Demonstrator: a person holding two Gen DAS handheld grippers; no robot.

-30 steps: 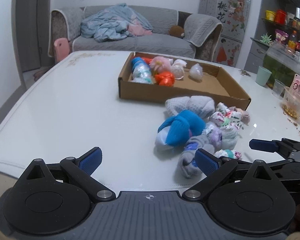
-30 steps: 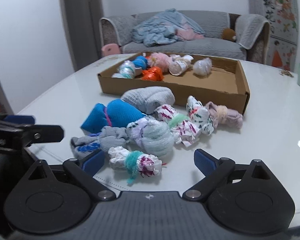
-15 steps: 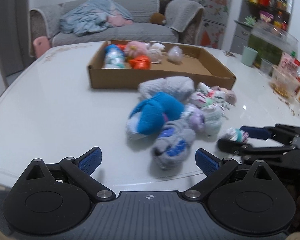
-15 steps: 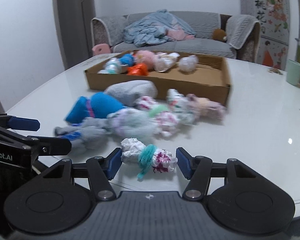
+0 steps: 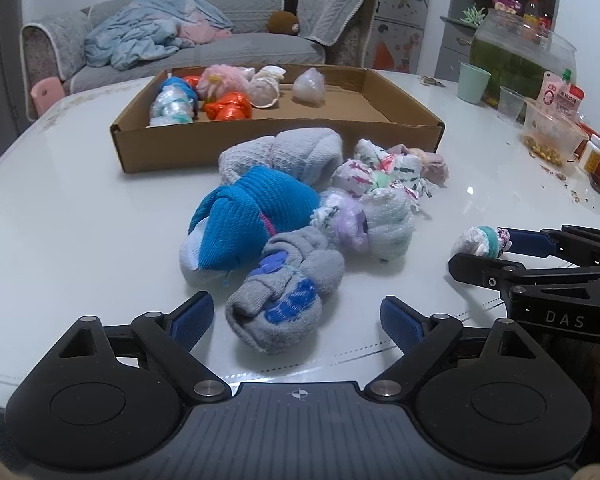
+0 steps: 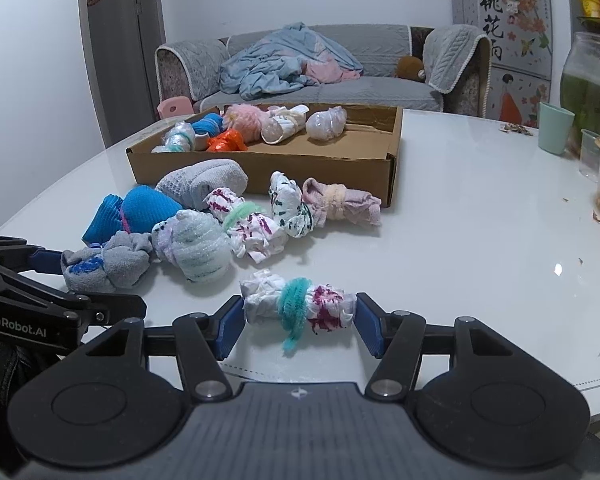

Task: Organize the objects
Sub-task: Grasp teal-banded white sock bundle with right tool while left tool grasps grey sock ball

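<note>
My right gripper (image 6: 299,326) is shut on a white sock roll with a teal band (image 6: 299,309), its pads touching both ends, just above the white table (image 6: 460,240). The same roll shows in the left wrist view (image 5: 480,240). My left gripper (image 5: 296,320) is open, its pads on either side of a grey sock bundle with blue marks (image 5: 286,304). A pile of rolled socks lies behind, with a blue one (image 5: 252,216) in front. A cardboard box (image 5: 260,144) with several rolls inside stands beyond.
A green cup (image 6: 554,128), a clear cup (image 5: 512,105), a food tub (image 5: 552,136) and a fish bowl (image 5: 520,56) stand at the table's right side. A grey sofa (image 6: 320,84) is behind the table. Crumbs lie near the right edge.
My right gripper closed in on the teal-banded roll and now grips it. My left gripper moved forward until the grey bundle sits between its open pads.
</note>
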